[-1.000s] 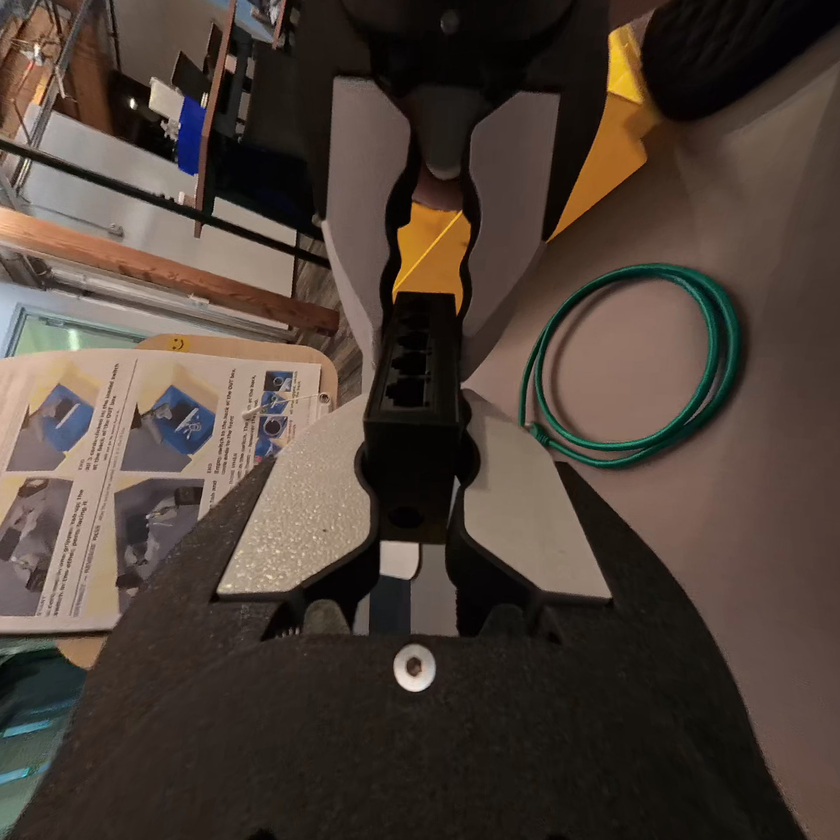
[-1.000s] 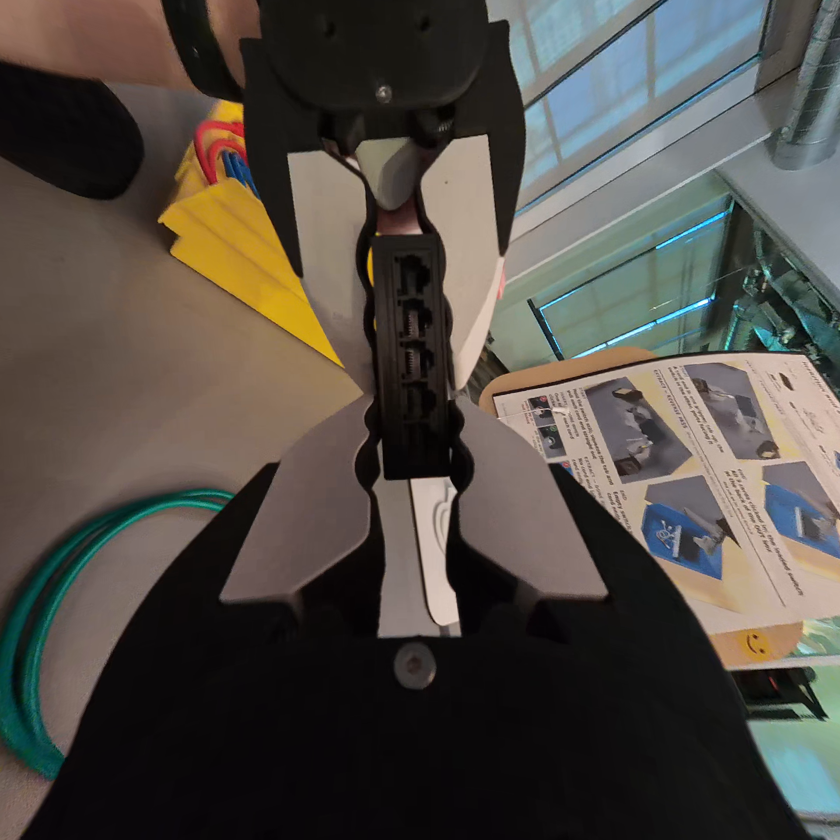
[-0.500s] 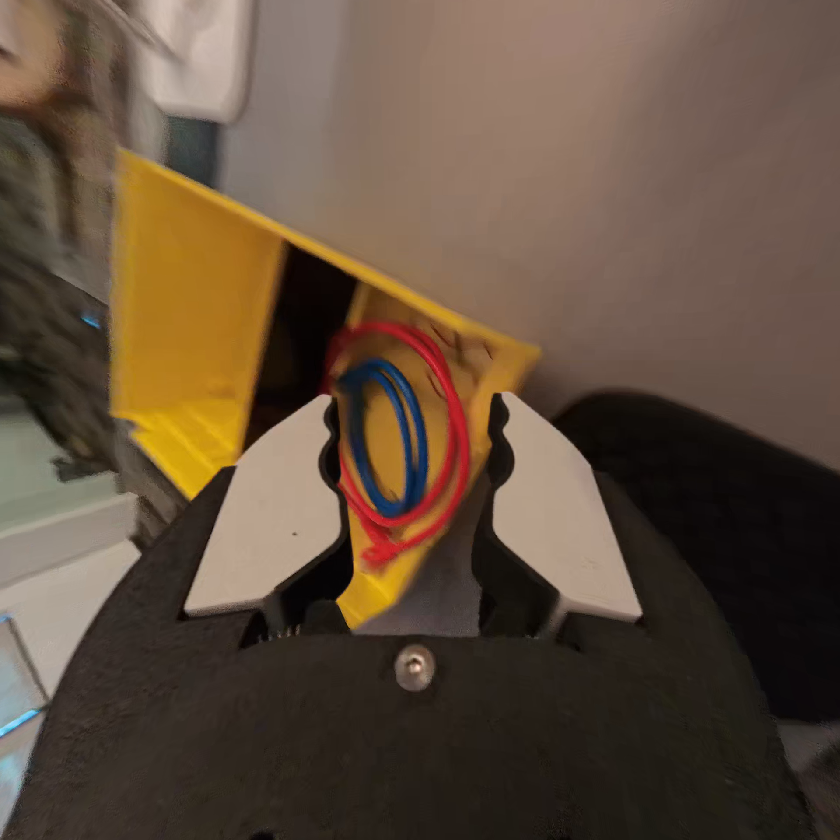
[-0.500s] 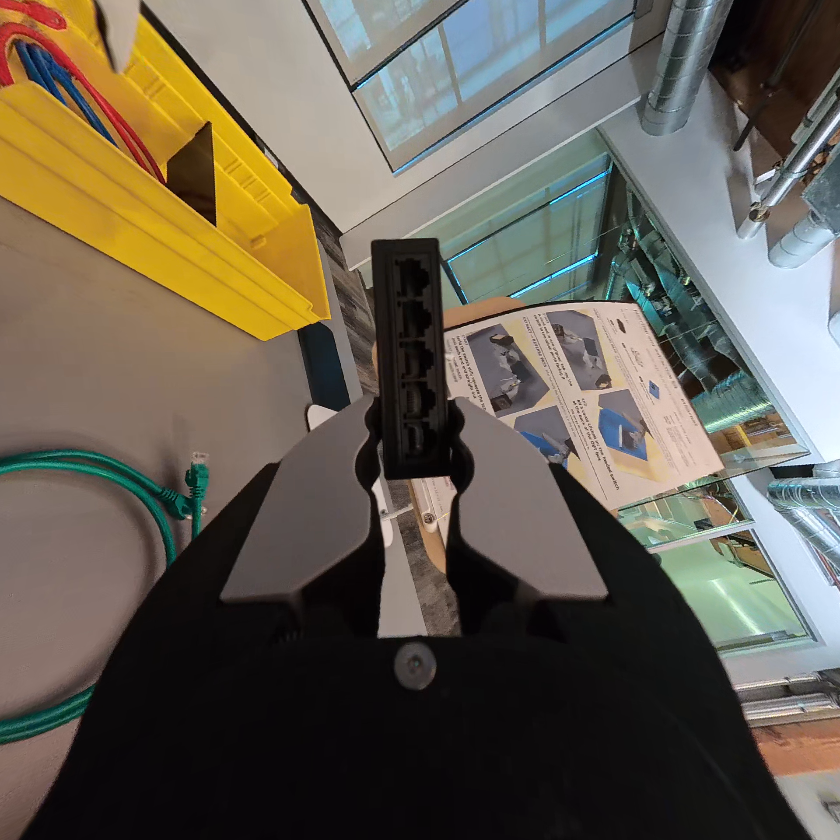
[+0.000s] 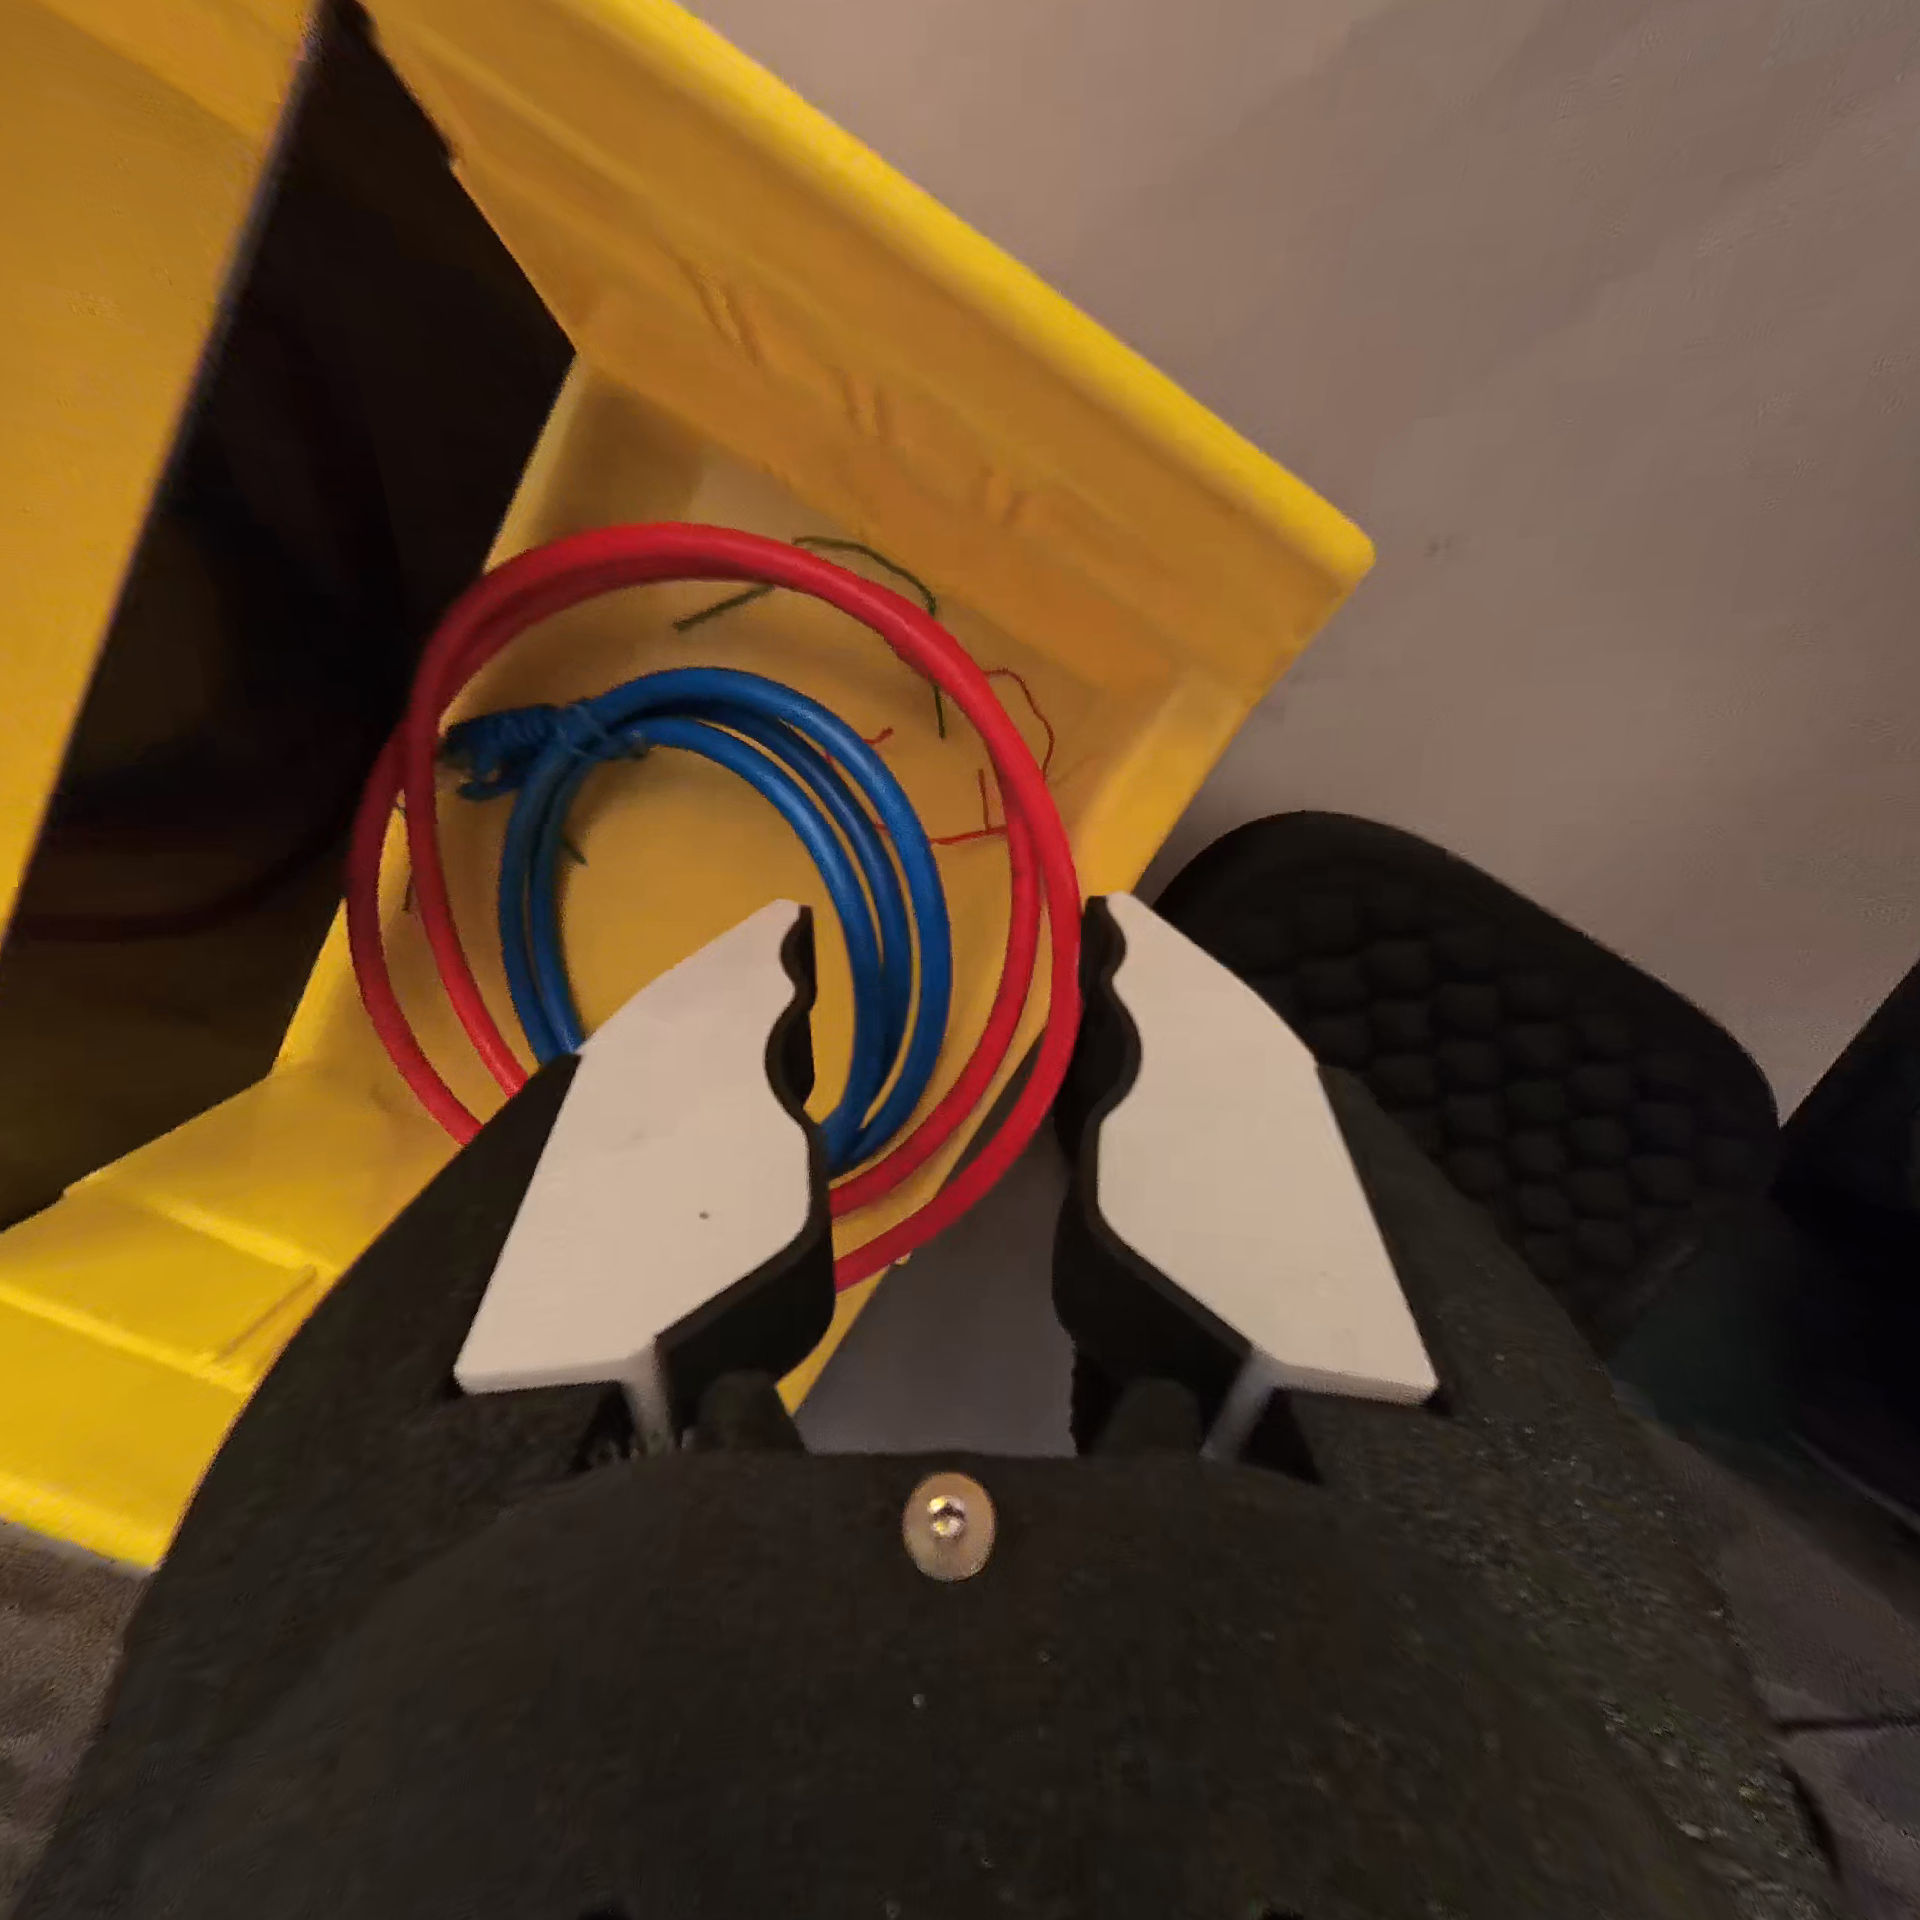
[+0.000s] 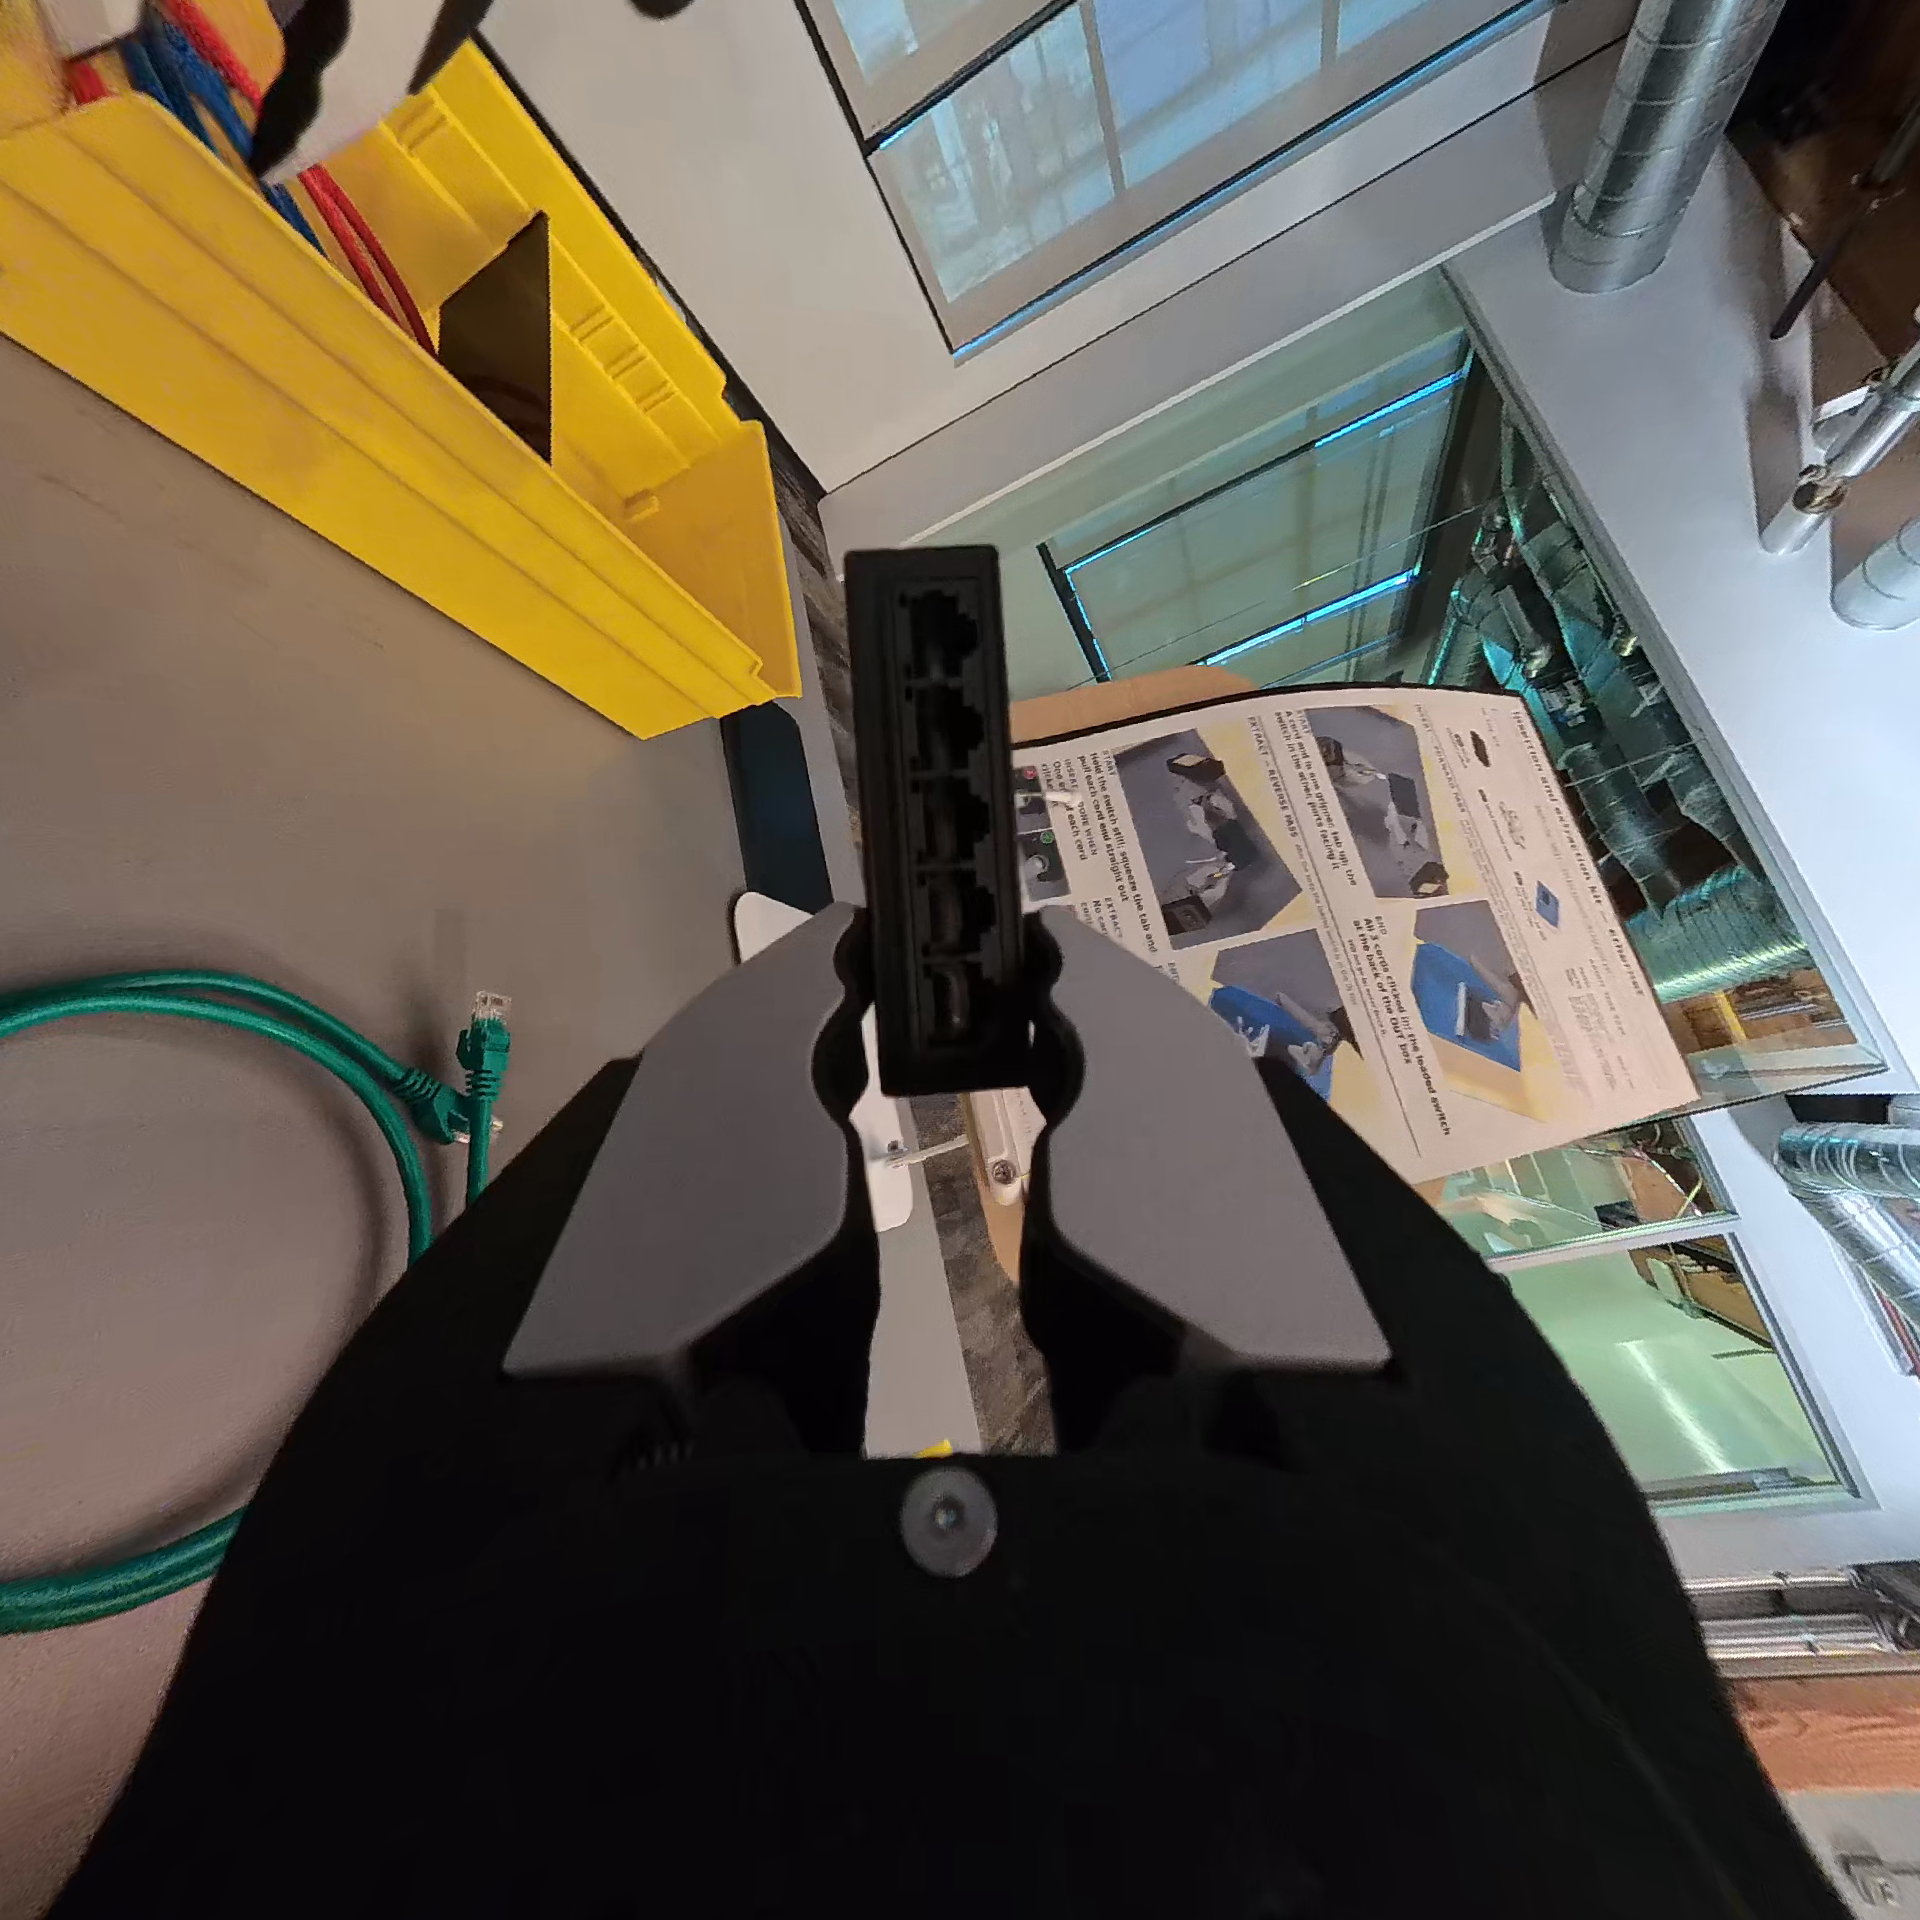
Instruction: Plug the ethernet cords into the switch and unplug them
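Note:
My right gripper (image 6: 945, 940) is shut on the lower end of the black switch (image 6: 930, 790) and holds it upright in the air, its row of empty ports facing the camera. My left gripper (image 5: 945, 920) is open and empty, just above the yellow bin (image 5: 831, 343). A coiled red cord (image 5: 997, 748) and a coiled blue cord (image 5: 883, 831) lie in the bin, under and between the left fingers. A coiled green cord (image 6: 395, 1081) lies on the grey table, its plugs free. The left gripper's fingertip (image 6: 312, 94) shows over the bin (image 6: 312, 395) in the right wrist view.
A black divider (image 5: 239, 623) splits the bin. A black honeycomb pad (image 5: 1475, 1060) lies right of the bin. A printed instruction sheet (image 6: 1403, 883) on a board stands beyond the table edge. The grey table (image 6: 260, 779) lies between the bin and the green cord. About 35 centimeters separates my left fingertips from my right.
My left gripper let go of the switch, swung to the yellow bin and now hovers closer over the red and blue cords. My right gripper keeps the switch, held clear of the left gripper.

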Motion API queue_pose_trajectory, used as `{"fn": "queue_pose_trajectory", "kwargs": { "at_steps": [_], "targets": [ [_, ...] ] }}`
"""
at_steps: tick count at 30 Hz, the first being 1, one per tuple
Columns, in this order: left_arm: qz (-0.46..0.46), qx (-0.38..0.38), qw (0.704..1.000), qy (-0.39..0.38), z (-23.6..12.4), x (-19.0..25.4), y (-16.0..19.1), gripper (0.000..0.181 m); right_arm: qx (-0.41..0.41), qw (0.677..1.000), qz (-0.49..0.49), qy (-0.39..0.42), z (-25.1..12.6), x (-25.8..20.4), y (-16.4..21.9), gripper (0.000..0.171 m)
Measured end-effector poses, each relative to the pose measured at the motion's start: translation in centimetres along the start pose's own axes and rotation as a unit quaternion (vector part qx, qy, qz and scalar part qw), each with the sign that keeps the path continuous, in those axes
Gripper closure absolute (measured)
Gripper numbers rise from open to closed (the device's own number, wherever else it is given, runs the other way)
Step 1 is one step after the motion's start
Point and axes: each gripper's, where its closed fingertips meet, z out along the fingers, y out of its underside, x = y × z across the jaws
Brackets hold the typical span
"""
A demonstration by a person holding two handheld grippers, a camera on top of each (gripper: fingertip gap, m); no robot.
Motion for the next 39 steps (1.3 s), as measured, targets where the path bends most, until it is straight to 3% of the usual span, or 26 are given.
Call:
{"fn": "queue_pose_trajectory", "kwargs": {
  "at_steps": [8, 12, 17, 20, 25, 27, 31, 34, 39],
  "targets": [
    [-0.032, 0.06, 0.994, 0.084, -1.1, 0.5, -1.5, 0.142, -0.008, 1.0, -0.006, -0.002, 0.2, -0.2, 0.5, 0.143],
    [-0.033, 0.096, 0.994, 0.037, -2.0, -1.3, -2.0, 0.15, -0.011, 1.0, -0.004, -0.004, 0.3, -0.2, 0.7, 0.143],
    [-0.028, 0.009, 0.999, 0.017, 0.2, -1.9, 0.1, 0.148, -0.014, 1.0, -0.007, -0.008, 0.4, -0.5, 0.9, 0.143],
    [-0.04, -0.002, 0.998, 0.038, 1.1, -1.2, -0.2, 0.145, -0.02, 1.0, -0.01, -0.01, 0.5, -0.7, 1.1, 0.143],
    [-0.054, -0.042, 0.997, 0.021, 2.1, -1.5, 0.3, 0.149, -0.021, 1.0, -0.01, -0.011, 0.5, -0.6, 1.2, 0.143],
    [-0.06, -0.067, 0.995, 0.033, 1.9, -1.2, 0.6, 0.158, -0.02, 1.0, -0.009, -0.011, 0.4, -0.6, 1.1, 0.143],
    [-0.051, -0.067, 0.996, -0.028, -0.3, -2.8, 0.3, 0.164, -0.017, 1.0, -0.011, -0.007, 0.2, -0.3, 1.0, 0.143],
    [-0.078, -0.021, 0.991, -0.105, -4.0, -5.4, -0.6, 0.169, -0.013, 1.0, -0.014, 0.0, -0.3, 0.1, 0.7, 0.143],
    [-0.113, 0.04, 0.981, -0.151, -8.7, -5.9, -1.5, 0.17, -0.002, 1.0, -0.011, 0.014, -1.1, 1.2, 0.1, 0.143]
  ]
}}
